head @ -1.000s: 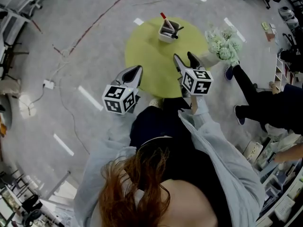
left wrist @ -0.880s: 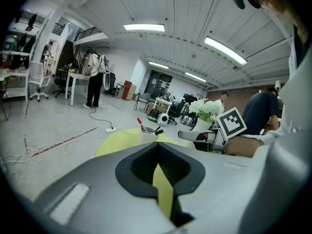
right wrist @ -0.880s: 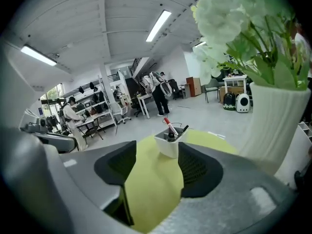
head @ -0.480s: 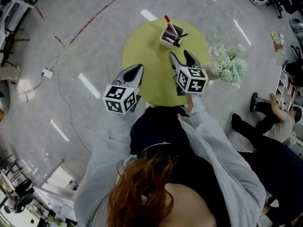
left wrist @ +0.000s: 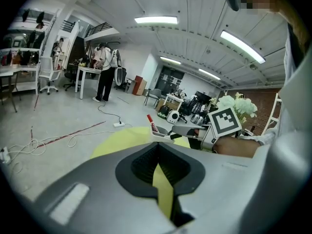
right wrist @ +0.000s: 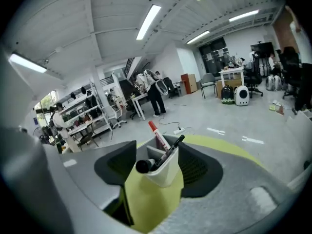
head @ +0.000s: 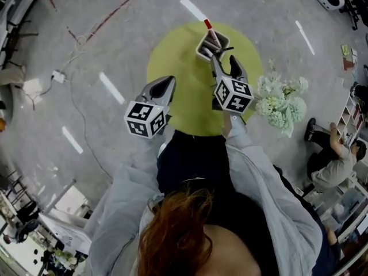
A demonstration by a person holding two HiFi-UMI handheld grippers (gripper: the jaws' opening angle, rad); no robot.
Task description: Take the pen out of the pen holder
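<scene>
A white pen holder (head: 211,43) stands at the far side of the round yellow-green table (head: 184,68). A red-capped marker (head: 208,26) sticks up out of it, and a black pen (right wrist: 170,149) and a black marker end (right wrist: 143,166) lean in it. My right gripper (head: 225,62) is open, its fingertips just short of the holder (right wrist: 165,172), which shows between the jaws without touching the pads. My left gripper (head: 167,84) hovers over the table's left part, away from the holder (left wrist: 163,133), shut on nothing.
A bunch of white flowers (head: 279,101) stands at the table's right edge, close to my right arm. A cable (head: 86,36) and a power strip (head: 57,75) lie on the grey floor at the left. A person (head: 336,165) sits on the floor at the right.
Both grippers have moved forward over the table. The right one has come much closer to the pen holder, its tips now right beside it. The jaws look unchanged.
</scene>
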